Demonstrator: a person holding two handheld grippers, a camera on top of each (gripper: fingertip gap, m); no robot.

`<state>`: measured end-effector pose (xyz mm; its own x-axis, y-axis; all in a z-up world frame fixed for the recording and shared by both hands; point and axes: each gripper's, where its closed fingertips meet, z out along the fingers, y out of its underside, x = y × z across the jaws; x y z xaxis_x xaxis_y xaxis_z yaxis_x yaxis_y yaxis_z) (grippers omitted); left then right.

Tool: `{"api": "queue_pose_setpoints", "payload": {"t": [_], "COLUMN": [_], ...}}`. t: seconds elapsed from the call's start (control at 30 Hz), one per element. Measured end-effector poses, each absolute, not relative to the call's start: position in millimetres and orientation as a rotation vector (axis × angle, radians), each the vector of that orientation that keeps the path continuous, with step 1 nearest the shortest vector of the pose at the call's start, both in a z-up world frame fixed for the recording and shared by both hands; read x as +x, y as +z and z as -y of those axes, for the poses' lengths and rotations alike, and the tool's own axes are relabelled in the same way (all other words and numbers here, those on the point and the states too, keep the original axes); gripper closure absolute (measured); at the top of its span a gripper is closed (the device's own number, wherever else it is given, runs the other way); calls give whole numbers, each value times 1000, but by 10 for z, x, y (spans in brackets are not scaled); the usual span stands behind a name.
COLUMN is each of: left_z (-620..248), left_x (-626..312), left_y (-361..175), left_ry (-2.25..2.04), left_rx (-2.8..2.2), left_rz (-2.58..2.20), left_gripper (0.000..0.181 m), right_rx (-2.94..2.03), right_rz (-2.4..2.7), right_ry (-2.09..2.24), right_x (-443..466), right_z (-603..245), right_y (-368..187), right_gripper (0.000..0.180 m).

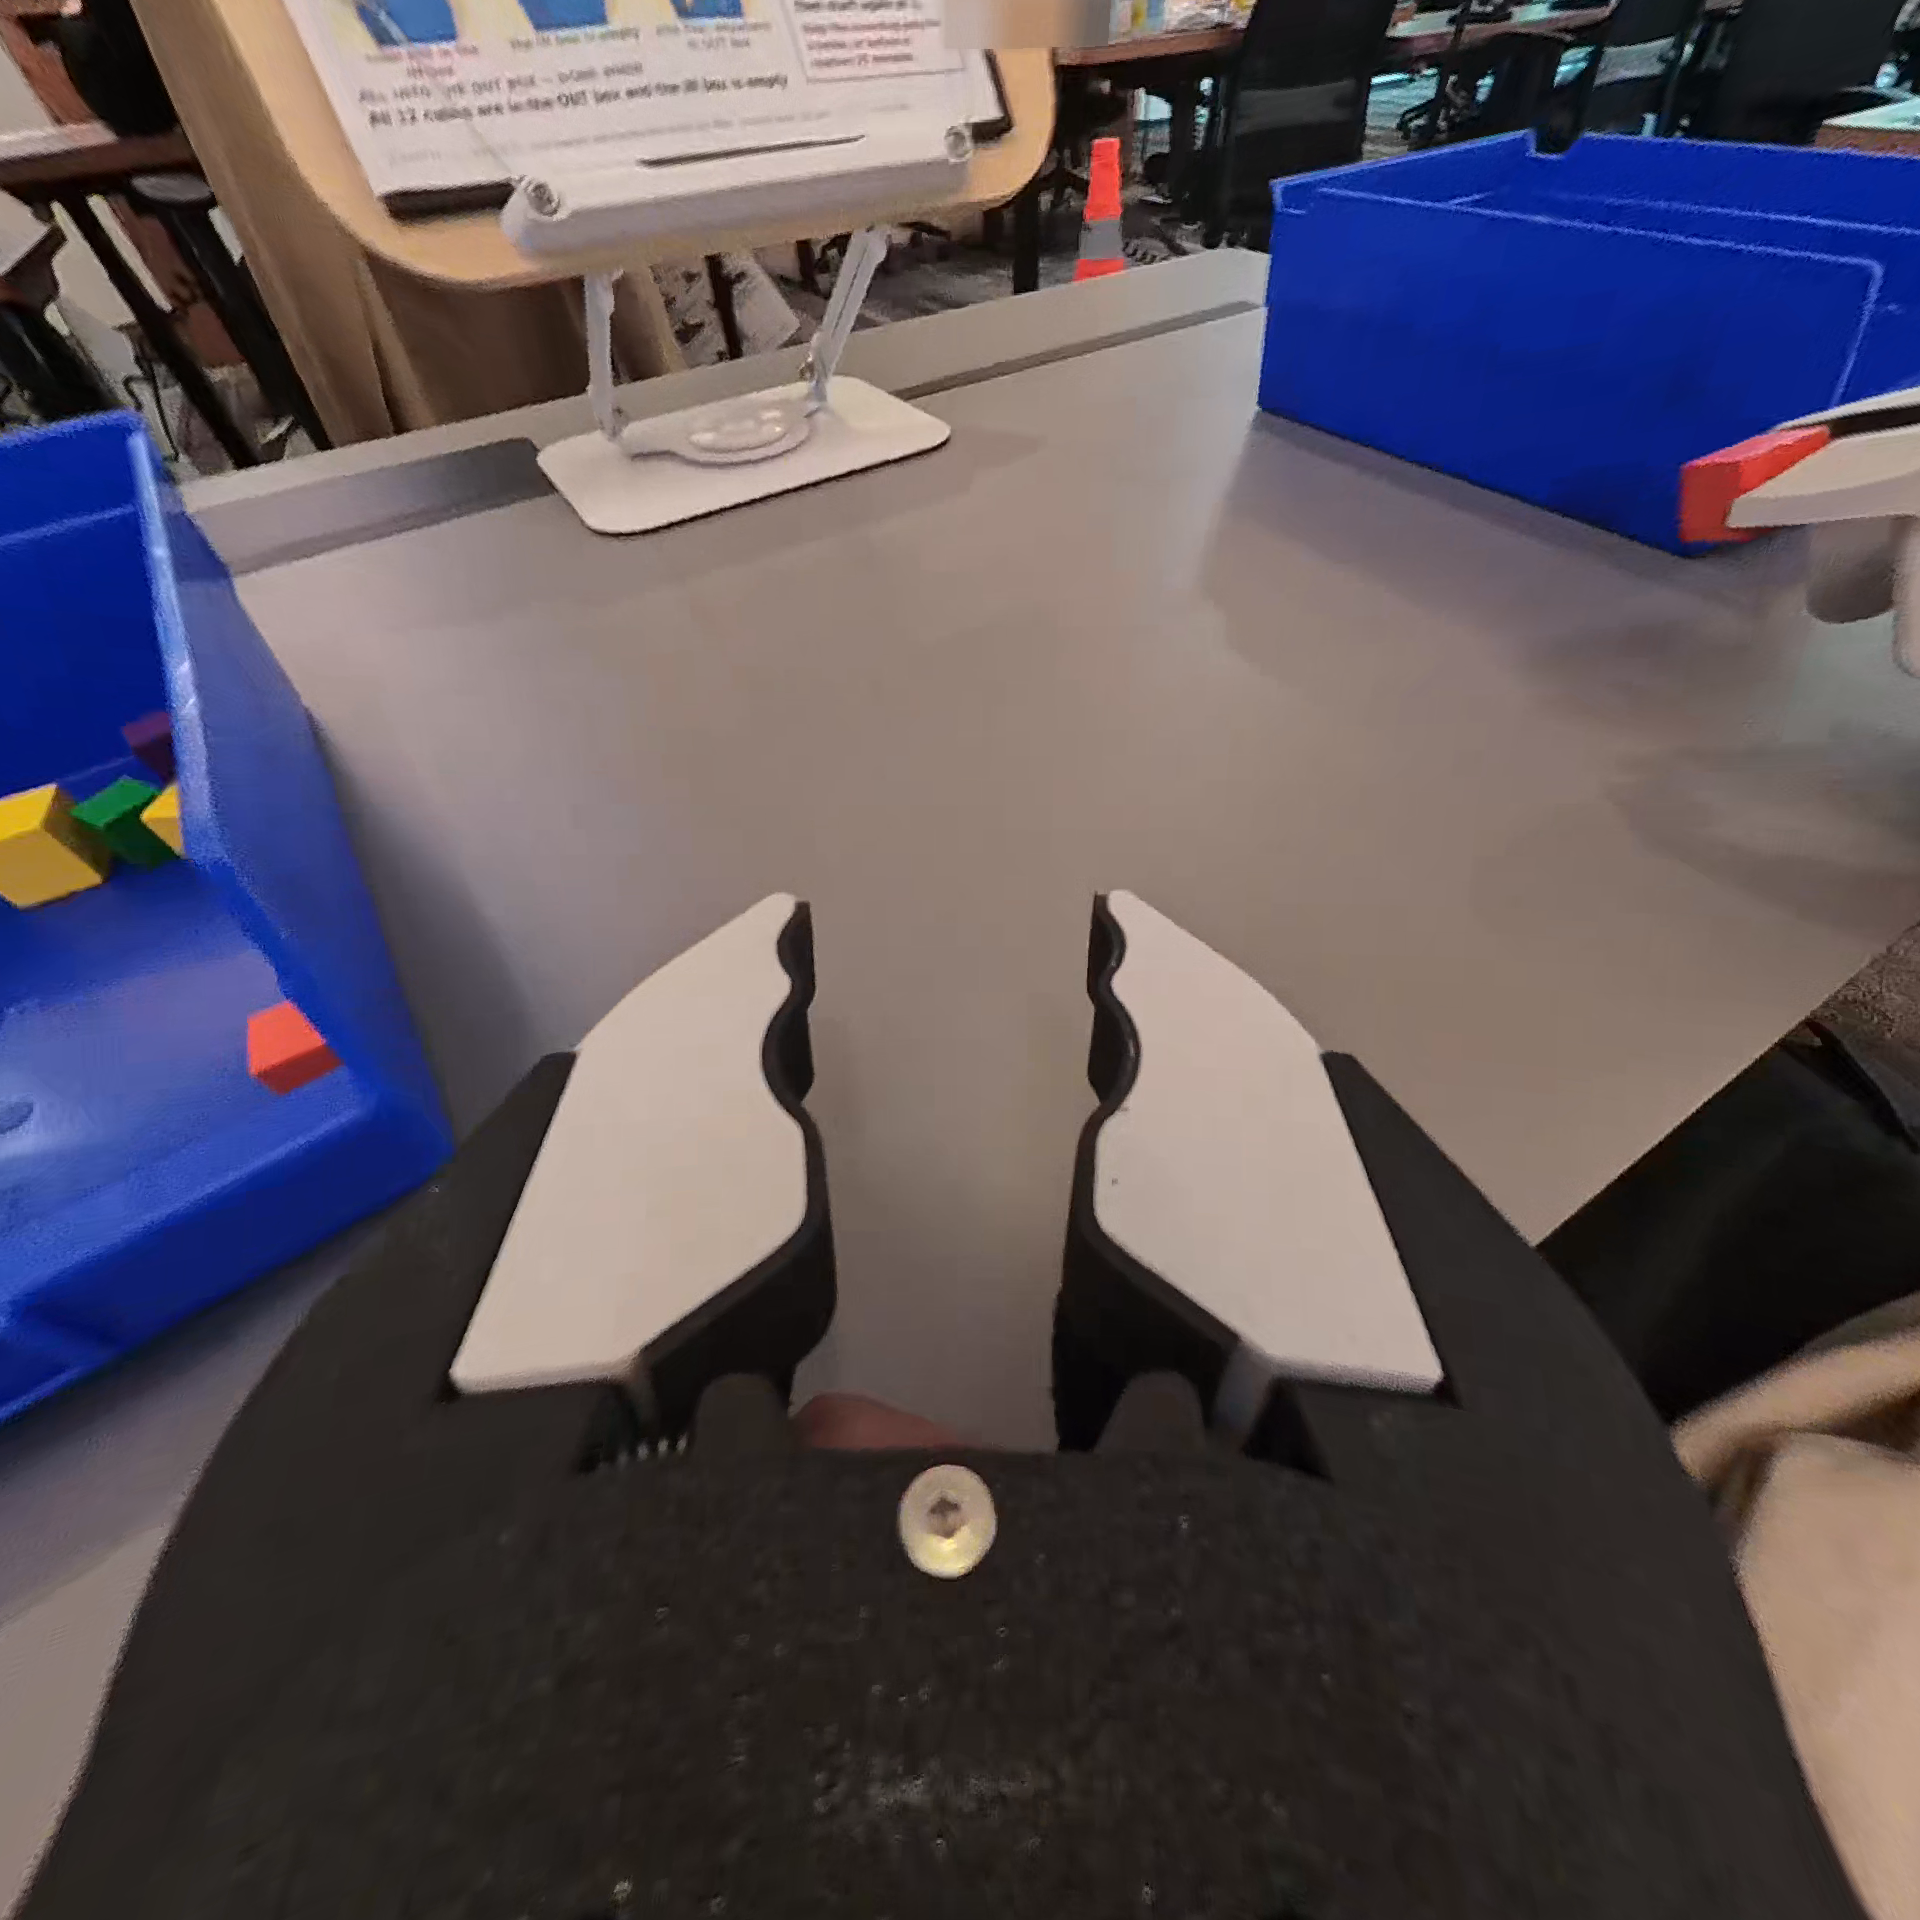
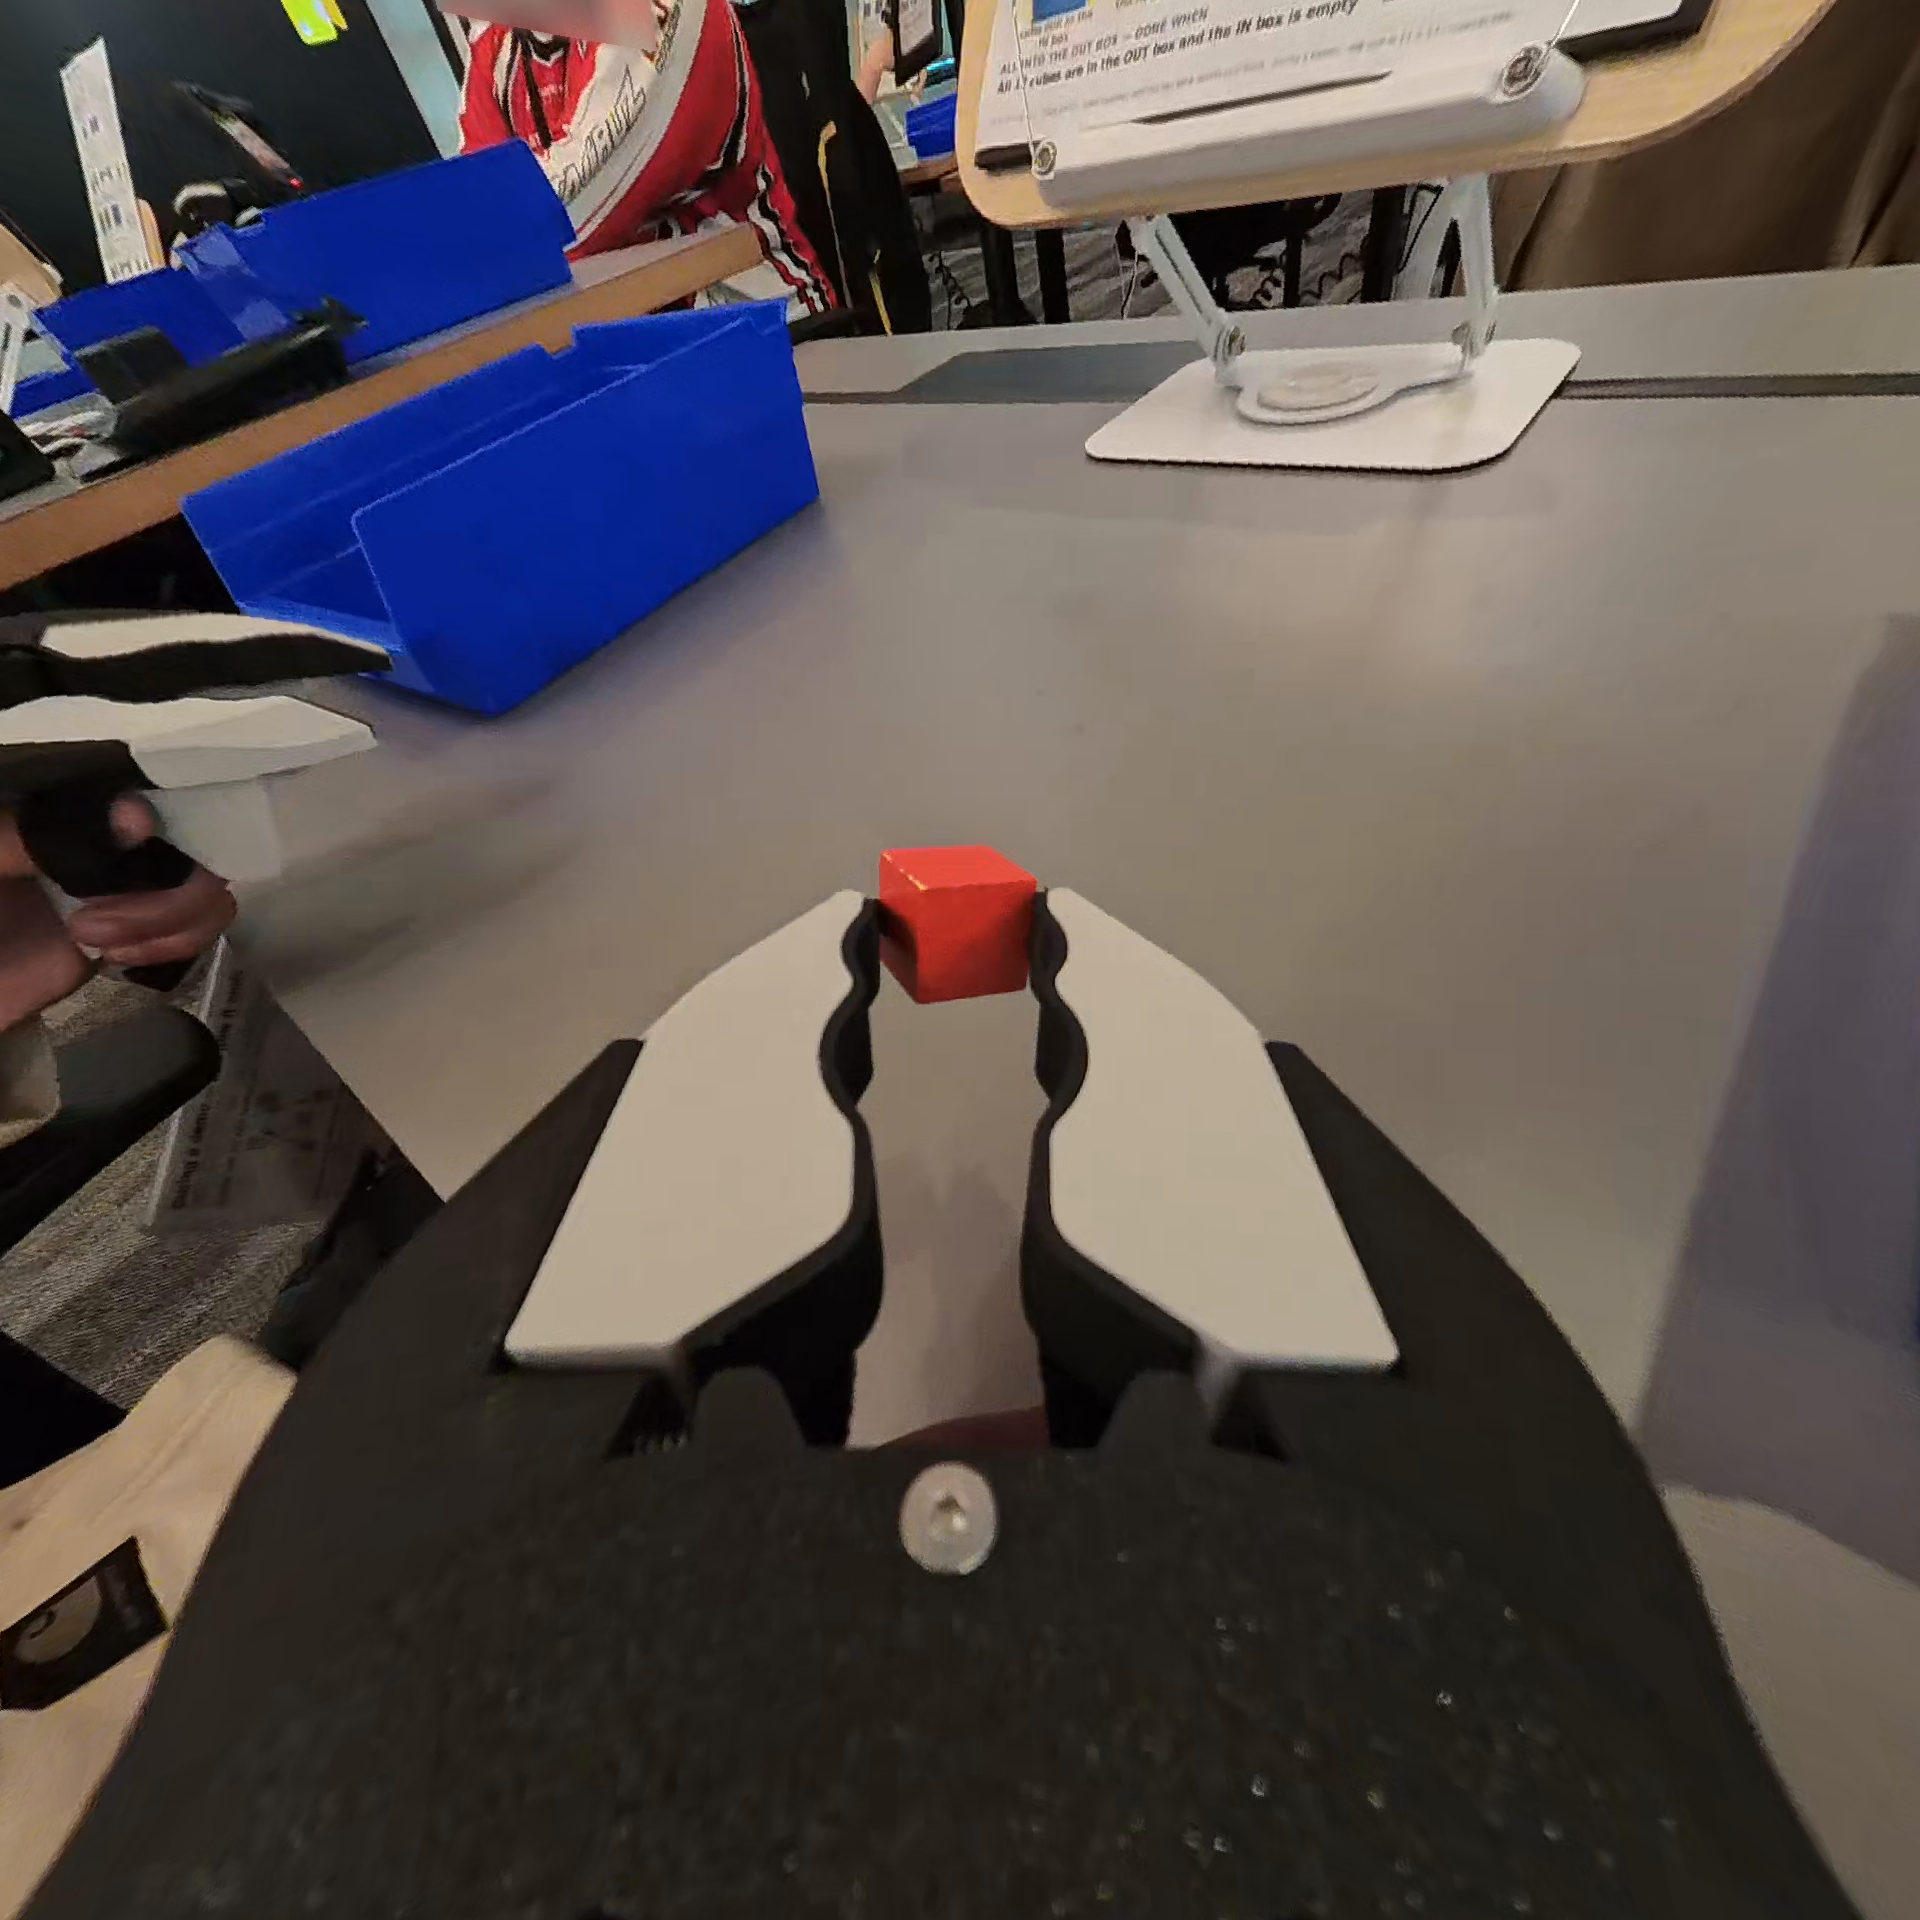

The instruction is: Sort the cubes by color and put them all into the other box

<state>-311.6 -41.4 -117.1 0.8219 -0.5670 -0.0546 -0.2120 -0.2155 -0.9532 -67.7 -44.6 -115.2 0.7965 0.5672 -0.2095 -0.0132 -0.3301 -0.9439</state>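
Observation:
My right gripper (image 2: 956,906) is shut on a red cube (image 2: 956,925) and holds it above the grey table (image 2: 1299,748). The left wrist view shows this red cube (image 1: 1745,486) in front of the right blue box (image 1: 1538,353). My left gripper (image 1: 951,920) is open and empty over the table's middle. It also shows in the right wrist view (image 2: 374,696). The left blue box (image 1: 312,935) holds a red cube (image 1: 289,1044), yellow cubes (image 1: 42,847), a green cube (image 1: 125,816) and a purple cube (image 1: 151,738). The right wrist view hides the inside of this box (image 2: 499,520).
A white stand (image 1: 743,447) with an instruction sheet is at the table's back middle, and it also shows in the right wrist view (image 2: 1340,405). The table's front edge runs near my right side (image 1: 1704,1101). Other tables, blue boxes and a person are behind. The tips of one gripper are about 25 centimetres away from the tips of the other.

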Motion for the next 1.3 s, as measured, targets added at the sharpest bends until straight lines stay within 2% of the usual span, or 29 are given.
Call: {"api": "queue_pose_setpoints", "payload": {"t": [0.2,0.4,0.53,0.63,0.73,1.17,1.23,1.3], "left_z": [458,466,472,491,484,508,512,519], "left_x": [-3066,-3048,-3012,-3019,-3059,-3103,-3092,-3088], "left_y": [-1140,-1087,-1109,-1092,-1072,-1087,-1078,-1062], "left_ry": [-329,-347,-349,-320,-283,-317,-313,-311], "left_rx": [-1764,-1741,-1758,-1750,-1737,-1752,-1749,-1741], "left_rz": [-651,-653,-669,-680,-680,-665,-670,-672], "left_gripper": [132,133,133,133,134,134,134,134], "right_rx": [-1794,-1909,-2255,-2490,-2595,-2617,-2610,-2581], "right_rz": [429,409,453,532,566,549,517,509], "right_ry": [592,193,91,53,51,110,155,190], "right_x": [-510,667,1317,1509,1497,1307,1302,1295], "right_z": [348,-517,-1333,-1651,-1818,-2058,-2048,-1982], "right_y": [-865,-266,-789,-1326,-1612,-1917,-1909,-1789], "right_gripper": [152,152,152,152,152,156,146,143]}}
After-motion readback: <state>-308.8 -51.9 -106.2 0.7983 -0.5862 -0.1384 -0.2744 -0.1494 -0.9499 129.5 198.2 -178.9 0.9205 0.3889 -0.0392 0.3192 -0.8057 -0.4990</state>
